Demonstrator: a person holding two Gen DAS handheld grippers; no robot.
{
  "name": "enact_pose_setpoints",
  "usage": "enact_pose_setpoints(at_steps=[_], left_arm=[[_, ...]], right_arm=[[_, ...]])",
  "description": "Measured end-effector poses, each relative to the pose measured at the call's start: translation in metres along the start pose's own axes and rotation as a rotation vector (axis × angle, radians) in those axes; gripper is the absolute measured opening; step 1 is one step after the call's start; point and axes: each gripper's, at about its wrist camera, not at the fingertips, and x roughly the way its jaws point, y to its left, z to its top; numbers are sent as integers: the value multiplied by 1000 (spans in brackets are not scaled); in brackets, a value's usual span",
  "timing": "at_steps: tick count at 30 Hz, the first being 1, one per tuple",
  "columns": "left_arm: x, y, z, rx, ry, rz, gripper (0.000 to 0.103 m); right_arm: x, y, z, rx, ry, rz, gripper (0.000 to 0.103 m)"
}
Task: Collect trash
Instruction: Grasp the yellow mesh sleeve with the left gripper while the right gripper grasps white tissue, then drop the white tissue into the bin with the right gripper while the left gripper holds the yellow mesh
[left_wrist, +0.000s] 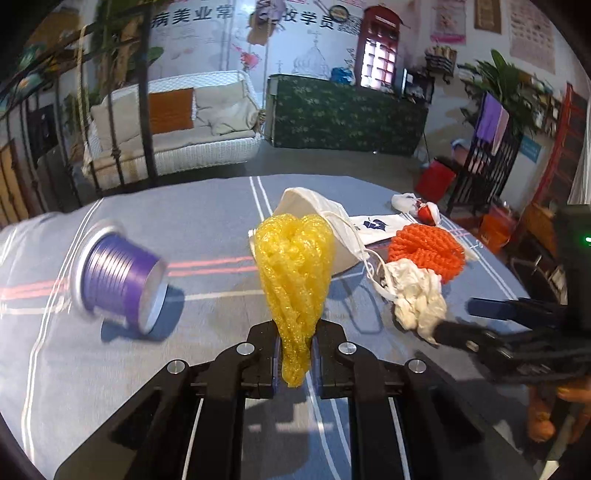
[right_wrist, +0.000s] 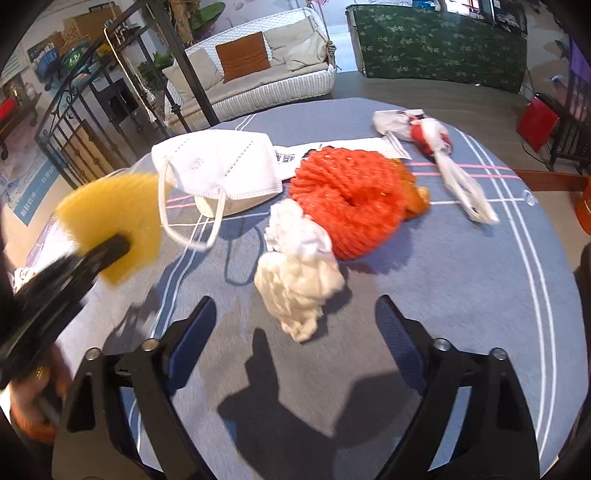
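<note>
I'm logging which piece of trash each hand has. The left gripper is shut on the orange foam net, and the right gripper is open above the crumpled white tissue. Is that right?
Not quite. The left gripper is shut on the yellow foam net, as the left wrist view shows; the orange foam net lies on the table. The right gripper is indeed open near the crumpled white tissue.

The wall (left_wrist: 207, 44) bears large characters "病美业常" and "妆学员"; the mask (right_wrist: 221, 166) is embossed "N95".
</note>
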Motion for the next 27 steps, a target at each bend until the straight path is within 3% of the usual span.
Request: enact_pose_setpoints(at_steps=[3, 5, 7, 9, 15, 27], left_arm=[[-14, 7, -11, -56, -3, -10, 13], [-22, 11, -17, -94, -7, -20, 13], [-29, 12, -27, -130, -7, -13, 13], [-31, 14, -32, -148, -6, -12, 13], [-39, 12, -34, -161, -22, 7, 13], [-45, -35, -46, -85, -37, -53, 13]], right_arm=[[16, 4, 9, 10, 24, -30, 73], [24, 2, 12, 35, 40, -24, 61], [31, 0, 13, 63, 60, -22, 41], [31, -2, 11, 78, 57, -12, 36], [9, -1, 1, 70, 14, 36, 30], [-63, -18, -44, 65, -121, 54, 30]])
